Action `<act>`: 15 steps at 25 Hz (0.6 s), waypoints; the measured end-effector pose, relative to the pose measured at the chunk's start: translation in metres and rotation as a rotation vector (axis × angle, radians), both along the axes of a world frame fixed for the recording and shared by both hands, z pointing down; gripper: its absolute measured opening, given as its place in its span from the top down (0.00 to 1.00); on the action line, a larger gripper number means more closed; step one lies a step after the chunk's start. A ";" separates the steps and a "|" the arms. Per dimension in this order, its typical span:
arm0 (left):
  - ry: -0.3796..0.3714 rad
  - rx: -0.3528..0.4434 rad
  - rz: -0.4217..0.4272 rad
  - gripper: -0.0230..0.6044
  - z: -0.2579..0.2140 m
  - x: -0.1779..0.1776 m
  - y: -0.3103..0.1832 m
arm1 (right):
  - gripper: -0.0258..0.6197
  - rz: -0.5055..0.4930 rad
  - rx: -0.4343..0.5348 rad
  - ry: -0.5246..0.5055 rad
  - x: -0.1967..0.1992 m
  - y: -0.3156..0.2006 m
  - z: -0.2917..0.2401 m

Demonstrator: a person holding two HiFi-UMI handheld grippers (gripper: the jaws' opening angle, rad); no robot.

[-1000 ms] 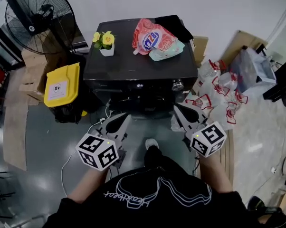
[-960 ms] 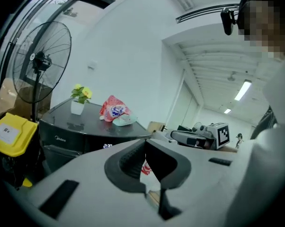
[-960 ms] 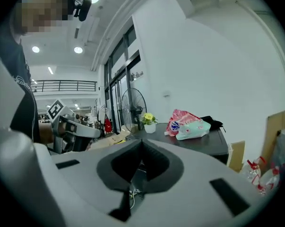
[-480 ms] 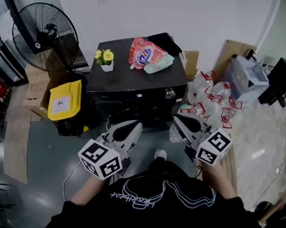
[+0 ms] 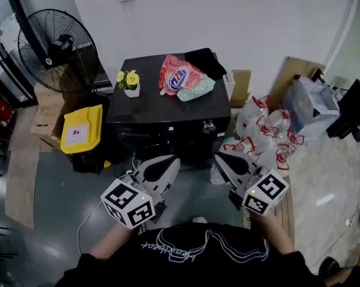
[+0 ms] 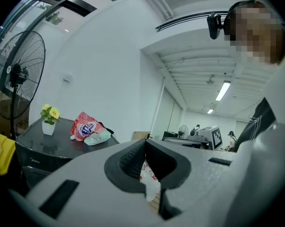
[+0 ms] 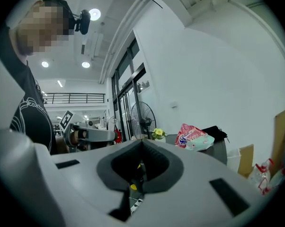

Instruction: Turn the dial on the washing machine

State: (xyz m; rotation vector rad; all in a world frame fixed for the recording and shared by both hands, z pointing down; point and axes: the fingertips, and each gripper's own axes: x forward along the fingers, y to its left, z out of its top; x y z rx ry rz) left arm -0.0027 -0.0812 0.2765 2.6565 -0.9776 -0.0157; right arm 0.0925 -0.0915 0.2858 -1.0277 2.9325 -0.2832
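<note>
Both my claws have come up level, jaws together on nothing. The dial (image 5: 209,125) sits on the washer (image 5: 168,103) front, ahead of my right claw (image 5: 219,156) and clear of it. My left claw (image 5: 175,159) is alongside. Nothing is turning the dial now.

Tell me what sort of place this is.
Probably a lab or workshop corner, not a home laundry room: a black washing machine stands beside a big pedestal fan, with cardboard and plastic bags piled beside it.
</note>
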 end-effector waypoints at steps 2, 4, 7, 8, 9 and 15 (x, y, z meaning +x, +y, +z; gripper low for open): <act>-0.001 -0.002 -0.003 0.96 -0.001 0.007 -0.004 | 0.96 0.000 0.003 0.012 0.007 -0.003 -0.001; -0.003 0.001 -0.010 0.96 -0.003 0.012 -0.006 | 0.96 -0.003 -0.002 0.012 0.012 -0.005 -0.001; -0.012 -0.002 -0.023 0.96 -0.002 0.015 -0.007 | 0.96 -0.007 -0.009 0.022 0.015 -0.007 0.000; -0.015 -0.005 -0.026 0.96 -0.001 0.015 -0.007 | 0.96 -0.007 -0.011 0.023 0.016 -0.008 0.000; -0.018 -0.007 -0.028 0.96 0.000 0.016 -0.007 | 0.96 -0.005 -0.011 0.023 0.017 -0.008 0.000; -0.027 -0.018 -0.035 0.96 0.008 0.017 -0.008 | 0.96 0.002 -0.023 0.033 0.018 -0.010 0.008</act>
